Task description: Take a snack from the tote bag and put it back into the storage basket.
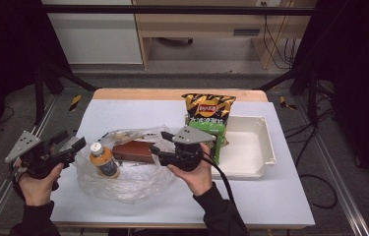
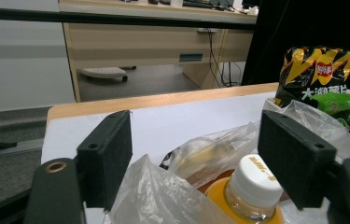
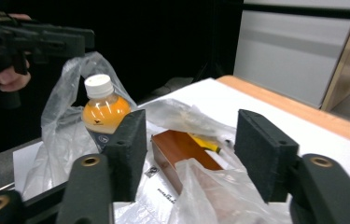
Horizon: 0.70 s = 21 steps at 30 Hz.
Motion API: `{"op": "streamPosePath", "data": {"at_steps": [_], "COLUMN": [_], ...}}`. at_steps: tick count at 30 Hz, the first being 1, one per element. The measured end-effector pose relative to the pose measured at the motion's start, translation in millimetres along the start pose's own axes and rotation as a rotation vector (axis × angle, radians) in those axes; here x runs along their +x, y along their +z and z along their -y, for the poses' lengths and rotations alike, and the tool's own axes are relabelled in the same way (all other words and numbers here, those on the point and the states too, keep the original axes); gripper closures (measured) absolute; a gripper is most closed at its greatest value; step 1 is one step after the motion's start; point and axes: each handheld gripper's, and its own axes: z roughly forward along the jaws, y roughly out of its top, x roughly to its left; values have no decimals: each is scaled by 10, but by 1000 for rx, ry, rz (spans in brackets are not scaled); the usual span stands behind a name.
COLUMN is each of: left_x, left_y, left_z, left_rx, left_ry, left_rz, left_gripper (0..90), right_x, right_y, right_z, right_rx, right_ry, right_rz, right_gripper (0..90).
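Observation:
A clear plastic bag [image 1: 133,183] lies open in the middle of the white table. Inside it an orange juice bottle [image 1: 104,160] with a white cap stands upright beside a brown box [image 1: 134,150]. My left gripper [image 1: 74,141] is open at the bag's left edge; a fold of the bag [image 2: 163,196] rises between its jaws, with the bottle cap [image 2: 256,179] just beyond. My right gripper [image 1: 160,142] is open at the bag's right side, its jaws apart over the bag's plastic [image 3: 210,191] with the brown box [image 3: 182,149] and bottle [image 3: 102,112] ahead.
A black and yellow chips bag [image 1: 207,105] and a green packet [image 1: 210,130] lean at the left end of a white tray [image 1: 256,152] on the right. A person's hands hold both grippers. Bare table lies behind and in front of the bag.

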Motion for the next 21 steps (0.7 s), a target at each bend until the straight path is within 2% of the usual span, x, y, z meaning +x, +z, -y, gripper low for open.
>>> {"op": "streamPosePath", "data": {"at_steps": [3, 6, 8, 12, 16, 19, 21], "left_x": [-12, -46, -81, -177, -291, -386, -466], "left_y": [-17, -63, -99, -118, -100, -121, -144], "left_z": [-5, -31, -57, -83, -65, -24, 21], "left_rx": [-4, -21, -30, -18, 18, 44, 60], "left_ry": [4, 11, 15, 32, 63, 87, 104], "left_rz": [4, 13, 32, 64, 68, 92, 113], "left_gripper": [320, 383, 444, 570, 679, 761, 799], "right_x": [19, 57, 85, 103, 92, 70, 45], "right_y": [144, 264, 338, 463, 498, 468, 432], "right_z": [38, 85, 124, 208, 271, 333, 377], "right_rx": [33, 66, 91, 162, 200, 244, 259], "right_ry": [6, -6, -21, -57, -78, -86, -73], "right_rz": [-9, -24, -28, -7, 14, 40, 50], "right_gripper": [506, 576, 589, 625, 688, 740, 768]}}
